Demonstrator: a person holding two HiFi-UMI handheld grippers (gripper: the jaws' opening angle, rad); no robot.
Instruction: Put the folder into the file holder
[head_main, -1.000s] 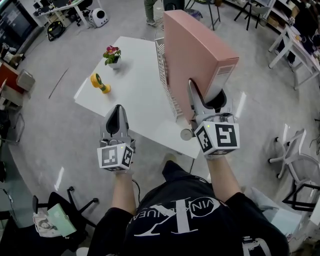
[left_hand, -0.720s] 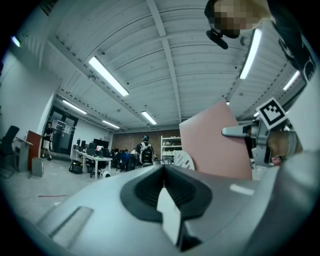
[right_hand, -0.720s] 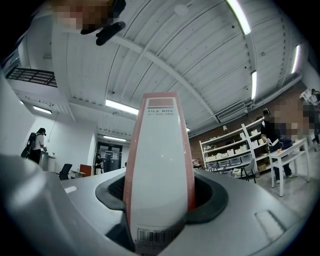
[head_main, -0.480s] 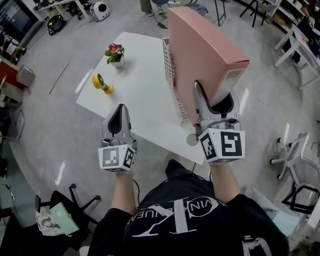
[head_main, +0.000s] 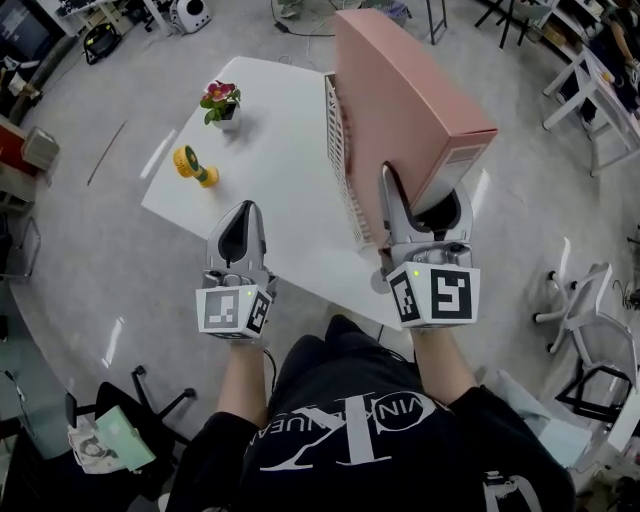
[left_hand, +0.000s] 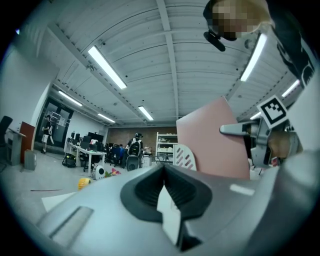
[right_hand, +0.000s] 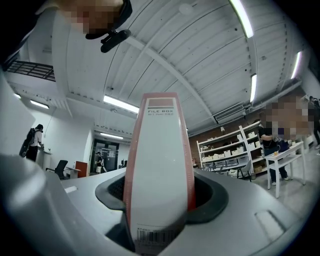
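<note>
A pink box folder (head_main: 400, 100) stands upright in the air, its lower end clamped in my right gripper (head_main: 425, 200), whose jaws are shut wide on it. In the right gripper view its white labelled spine (right_hand: 157, 170) fills the gap between the jaws. The white slatted file holder (head_main: 340, 170) stands on the table right beside the folder's left face. My left gripper (head_main: 240, 210) hovers over the table's near edge, shut and empty. From the left gripper view the folder (left_hand: 210, 145) and the holder (left_hand: 185, 157) are ahead to the right.
The white table (head_main: 270, 220) also carries a small potted flower (head_main: 222, 103) and a yellow object (head_main: 193, 165) at its far left. White chairs (head_main: 590, 320) stand on the floor to the right. Desks and people are farther off.
My right gripper and the folder have shifted only slightly, staying upright next to the holder. The left gripper has hardly moved.
</note>
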